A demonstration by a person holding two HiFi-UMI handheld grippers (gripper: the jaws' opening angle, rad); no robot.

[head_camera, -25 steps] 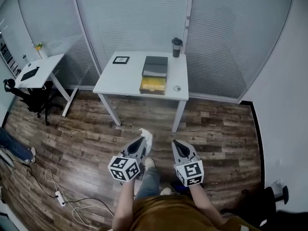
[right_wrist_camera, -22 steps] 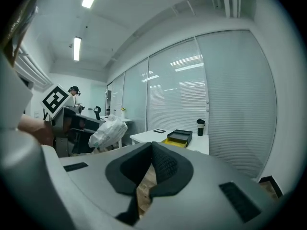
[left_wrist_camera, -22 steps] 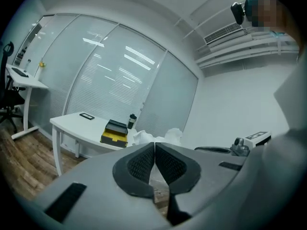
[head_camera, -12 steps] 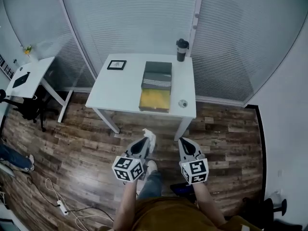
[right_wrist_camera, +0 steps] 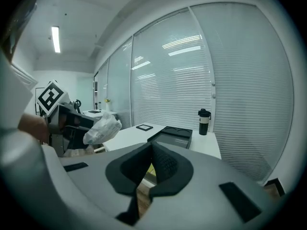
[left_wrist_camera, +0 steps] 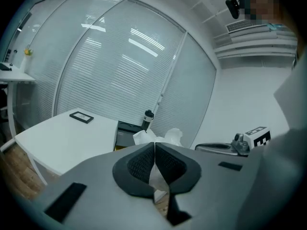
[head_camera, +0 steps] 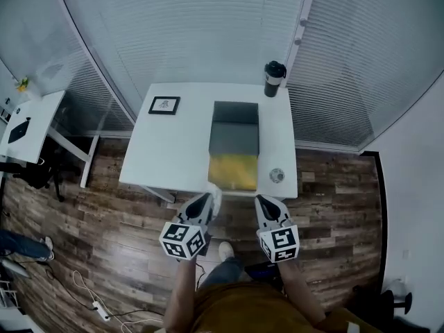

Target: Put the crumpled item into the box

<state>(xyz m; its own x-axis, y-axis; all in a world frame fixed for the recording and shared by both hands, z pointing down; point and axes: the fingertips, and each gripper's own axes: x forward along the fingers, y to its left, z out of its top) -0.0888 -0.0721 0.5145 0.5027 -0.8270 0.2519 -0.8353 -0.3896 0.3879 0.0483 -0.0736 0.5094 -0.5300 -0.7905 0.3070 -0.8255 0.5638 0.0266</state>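
A white crumpled item [head_camera: 215,195] sticks out of my left gripper [head_camera: 207,202], which is shut on it just before the table's front edge. In the left gripper view the white wad [left_wrist_camera: 165,137] bulges past the closed jaws of the left gripper [left_wrist_camera: 154,146]. The box [head_camera: 234,146] lies open on the white table [head_camera: 173,151], with a dark grey lid at the far end and a yellow inside nearest me. My right gripper [head_camera: 263,204] is shut with nothing in it, to the right of the left one. The right gripper view shows the wad [right_wrist_camera: 101,128] and the box [right_wrist_camera: 171,134].
On the table stand a small framed picture [head_camera: 164,105] at the back left, a black tumbler [head_camera: 275,79] at the back right and a small round object [head_camera: 277,175] right of the box. A second desk [head_camera: 21,125] is at far left. Cables [head_camera: 104,309] lie on the wooden floor.
The table and box have come closer and larger in the head view. Both grippers now reach the table's front edge, the left still gripping the wad.
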